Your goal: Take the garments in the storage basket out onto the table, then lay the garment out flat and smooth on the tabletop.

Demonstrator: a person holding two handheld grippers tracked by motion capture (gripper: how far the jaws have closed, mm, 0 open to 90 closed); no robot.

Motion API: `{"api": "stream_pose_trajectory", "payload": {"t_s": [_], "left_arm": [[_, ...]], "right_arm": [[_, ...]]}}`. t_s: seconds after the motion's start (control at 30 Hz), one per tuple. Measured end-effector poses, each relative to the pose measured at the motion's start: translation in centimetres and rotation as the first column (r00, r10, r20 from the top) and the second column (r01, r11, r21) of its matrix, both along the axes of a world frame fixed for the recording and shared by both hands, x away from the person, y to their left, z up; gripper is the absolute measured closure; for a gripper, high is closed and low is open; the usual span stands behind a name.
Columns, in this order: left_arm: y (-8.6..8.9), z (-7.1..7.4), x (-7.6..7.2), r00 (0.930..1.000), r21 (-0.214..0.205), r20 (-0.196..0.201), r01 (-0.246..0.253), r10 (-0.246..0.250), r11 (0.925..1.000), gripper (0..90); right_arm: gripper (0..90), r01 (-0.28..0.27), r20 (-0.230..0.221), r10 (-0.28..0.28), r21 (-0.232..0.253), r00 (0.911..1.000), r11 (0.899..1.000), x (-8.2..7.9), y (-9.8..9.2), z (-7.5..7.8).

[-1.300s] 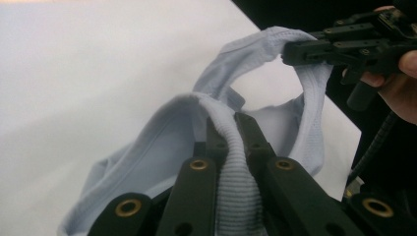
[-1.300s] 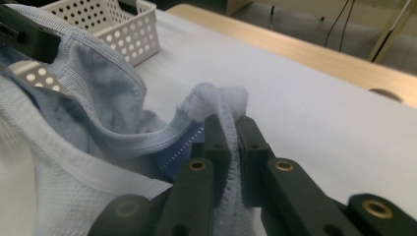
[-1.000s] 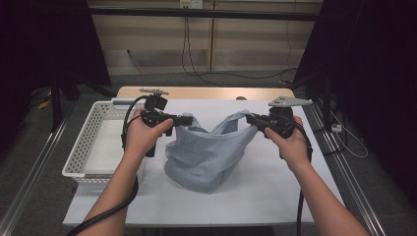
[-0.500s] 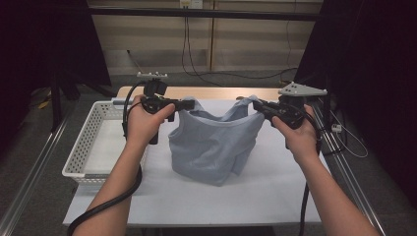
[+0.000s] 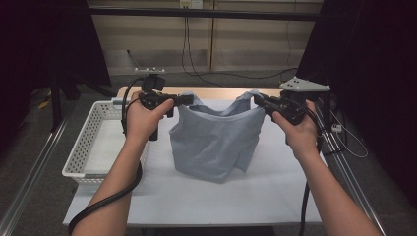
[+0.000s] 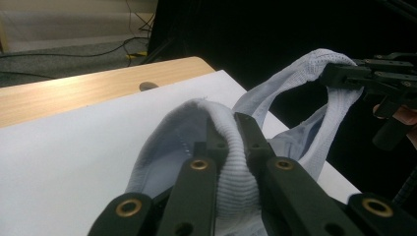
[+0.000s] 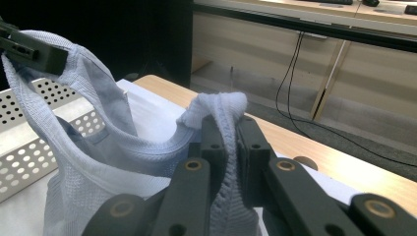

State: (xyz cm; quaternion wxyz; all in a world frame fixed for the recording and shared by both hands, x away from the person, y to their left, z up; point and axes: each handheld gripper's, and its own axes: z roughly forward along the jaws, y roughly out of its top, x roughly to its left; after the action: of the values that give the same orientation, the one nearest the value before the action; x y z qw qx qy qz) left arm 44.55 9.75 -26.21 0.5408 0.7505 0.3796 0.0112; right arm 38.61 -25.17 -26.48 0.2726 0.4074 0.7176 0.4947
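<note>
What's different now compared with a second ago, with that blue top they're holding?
Both hands have lifted: the left gripper and right gripper raised the blue top by its shoulder straps, so it hangs more stretched out, hem on the table. Both grips stayed clamped; the white basket has not moved.

We see soft, even overhead light on the white table [image 5: 275, 196], with only a faint shadow under the hanging cloth [image 5: 216, 142]. The sides fall into deep black. In both gripper views the nearest jaws look slightly soft; no glare.
</note>
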Motion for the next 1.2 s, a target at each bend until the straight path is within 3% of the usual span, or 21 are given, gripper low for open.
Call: {"api": "stream_pose_trajectory", "payload": {"t_s": [0.53, 0.97, 1.2], "left_arm": [[-0.4, 0.2, 0.1, 1.0, -0.003, -0.008, 0.002, -0.002, 1.0, 86.5], [-1.0, 0.9, 0.4, 0.9999, -0.005, 0.012, 0.003, -0.003, 1.0, 86.6], [-1.1, 1.7, 0.8, 0.9996, -0.009, 0.029, -0.002, 0.002, 1.0, 86.6]], "right_arm": [[83.8, 0.014, 0.014, -0.014, 0.011, 0.9998, 1.0, 0.0, -0.4, 0.2], [83.7, 0.039, 0.032, -0.039, 0.017, 0.9987, 0.999, 0.0, -1.1, 0.7], [83.7, 0.049, 0.05, -0.049, -0.003, 0.9976, 0.999, 0.2, -1.1, 1.3]]}}
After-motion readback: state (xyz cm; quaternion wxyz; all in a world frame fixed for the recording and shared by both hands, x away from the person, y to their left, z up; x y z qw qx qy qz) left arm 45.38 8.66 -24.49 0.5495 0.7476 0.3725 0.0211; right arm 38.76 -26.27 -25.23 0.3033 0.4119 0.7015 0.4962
